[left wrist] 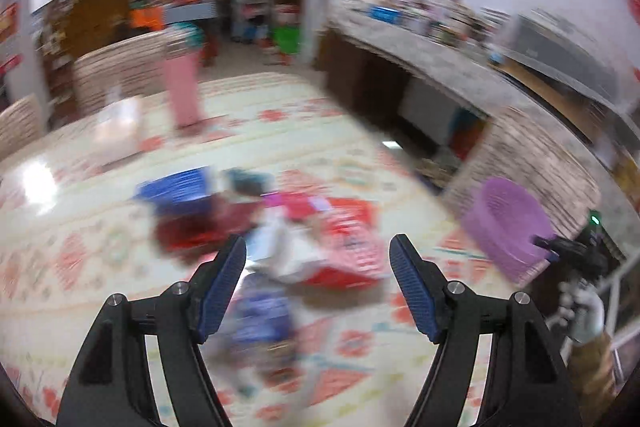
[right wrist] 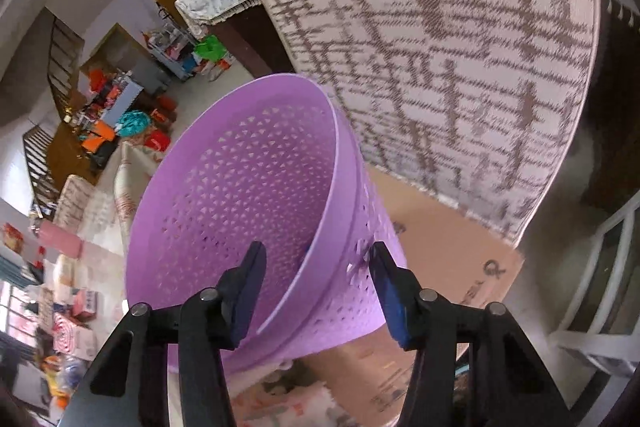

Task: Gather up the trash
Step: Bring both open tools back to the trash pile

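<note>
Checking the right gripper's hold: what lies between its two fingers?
In the right wrist view, the right gripper straddles the near wall and rim of the purple perforated plastic basket.

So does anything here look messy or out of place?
Yes. Wrappers and packets lie scattered on the patterned tablecloth, blurred in the left view. The purple basket sits tilted against a chair back, its wall between the right gripper fingers.

the basket [right wrist: 256, 187] is lilac plastic, pierced all over with small triangular holes. the chair back [right wrist: 460, 47] behind it is cream, woven with a broken brown grid. the tablecloth [left wrist: 100, 227] is cream with coral-red diamond motifs. on it lie red, white and blue wrappers [left wrist: 304, 243] beside a pink bottle [left wrist: 182, 87]. each hand-held gripper is black with blue pads [left wrist: 412, 287].
</note>
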